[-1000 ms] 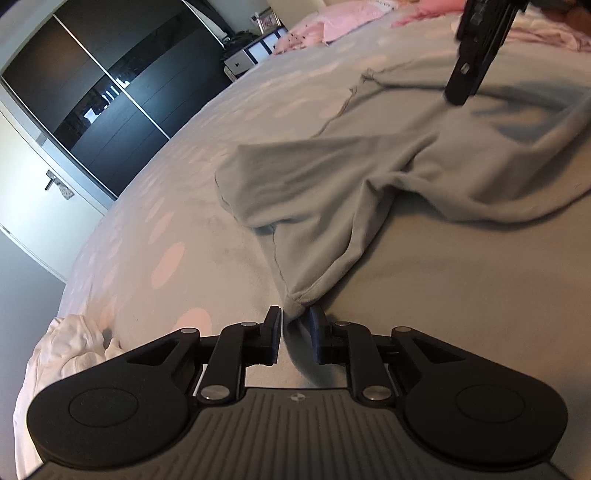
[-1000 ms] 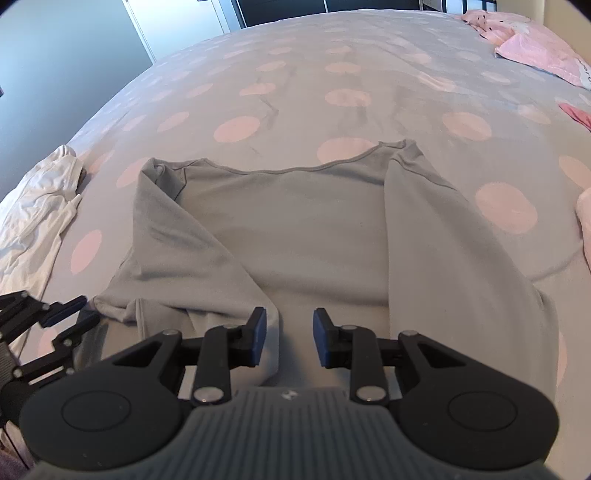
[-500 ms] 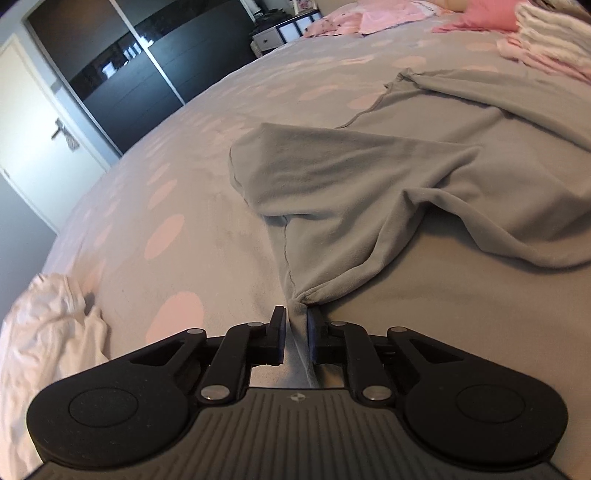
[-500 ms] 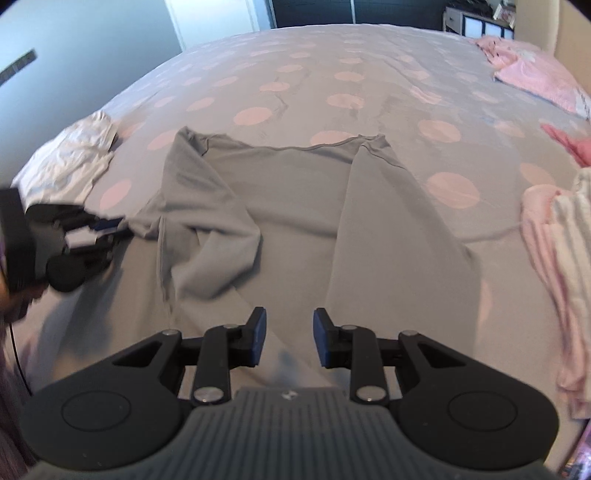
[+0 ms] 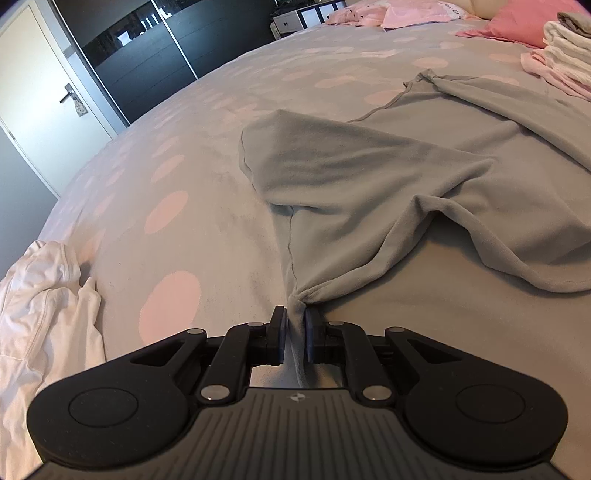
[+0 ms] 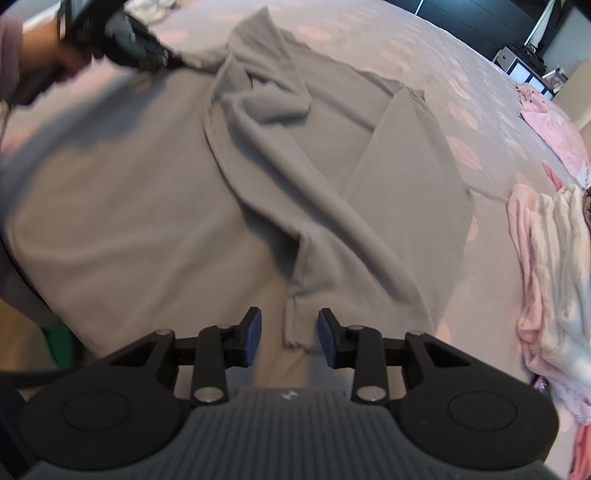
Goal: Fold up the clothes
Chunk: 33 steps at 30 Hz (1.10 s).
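Observation:
A grey long-sleeved shirt [image 5: 369,177] lies spread on the dotted grey bedspread [image 5: 177,206], one sleeve folded across its body. My left gripper [image 5: 294,332] is shut on a bunched end of the shirt near the bed's edge. In the right wrist view that gripper [image 6: 147,55] appears at the top left, held by a hand [image 6: 37,59], with the shirt [image 6: 314,166] stretching from it. My right gripper [image 6: 290,315] hovers open over the shirt's near hem. A narrow corner of cloth lies between its blue pads [image 6: 254,332] without touching them.
A crumpled white garment [image 5: 37,302] lies at the bed's left edge. A stack of folded white and pink clothes [image 6: 554,277] sits on the right, near a pink pillow [image 5: 509,29]. A dark wardrobe [image 5: 166,48] and a white door [image 5: 48,85] stand beyond the bed.
My right gripper has swung sideways and rolled, from facing the collar to standing over the hem corner. My left gripper has narrowed onto the bunched cloth and rolled slightly.

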Tool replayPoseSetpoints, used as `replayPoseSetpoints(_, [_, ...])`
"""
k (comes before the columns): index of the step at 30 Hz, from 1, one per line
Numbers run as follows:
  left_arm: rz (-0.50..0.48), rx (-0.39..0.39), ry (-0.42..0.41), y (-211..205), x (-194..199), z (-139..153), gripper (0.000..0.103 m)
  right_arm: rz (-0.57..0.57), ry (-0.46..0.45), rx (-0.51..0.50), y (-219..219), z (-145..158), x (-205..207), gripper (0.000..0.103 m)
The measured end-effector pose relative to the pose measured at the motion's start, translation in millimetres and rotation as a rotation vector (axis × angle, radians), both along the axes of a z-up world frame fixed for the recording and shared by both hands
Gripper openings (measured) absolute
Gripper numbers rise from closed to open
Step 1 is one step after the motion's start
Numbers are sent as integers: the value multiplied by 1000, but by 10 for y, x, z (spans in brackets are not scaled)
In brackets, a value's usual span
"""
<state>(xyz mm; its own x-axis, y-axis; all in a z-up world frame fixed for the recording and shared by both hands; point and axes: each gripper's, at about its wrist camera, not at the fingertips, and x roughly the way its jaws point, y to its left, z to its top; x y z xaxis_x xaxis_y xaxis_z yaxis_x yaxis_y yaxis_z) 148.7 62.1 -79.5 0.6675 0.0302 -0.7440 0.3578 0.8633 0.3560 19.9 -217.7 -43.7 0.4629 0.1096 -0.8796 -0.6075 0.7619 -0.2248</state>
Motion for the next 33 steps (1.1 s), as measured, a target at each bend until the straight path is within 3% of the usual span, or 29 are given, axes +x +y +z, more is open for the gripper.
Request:
replayPoseSetpoints(2, [-18, 4, 32, 8, 40, 20, 8, 14, -14, -29, -2, -41, -5, 32])
replayPoseSetpoints(3, [-29, 5, 50, 18, 66, 36, 8, 20, -21, -40, -2, -53, -3, 20])
replayPoseSetpoints(5, [-41, -18, 90, 74, 125, 83, 8, 32, -32, -51, -5, -56, -2, 12])
replayPoseSetpoints(13, [21, -223, 163, 402, 255, 154, 5, 94, -3, 25, 30, 410, -129, 9])
replayPoseSetpoints(19, [87, -382, 181, 637, 329, 166, 4, 209, 124, 165, 221, 901, -331, 9])
replayPoseSetpoints(25, [187, -577, 202, 957, 408, 139, 3, 429, 377, 446, 501, 1312, -621, 9])
replayPoseSetpoints(28, [253, -706, 225, 1165, 442, 90, 3, 503, 485, 585, 662, 1375, -736, 9])
replayPoseSetpoints(33, [300, -800, 242, 1302, 497, 28, 2, 540, 556, 564, 1007, 1136, -885, 9])
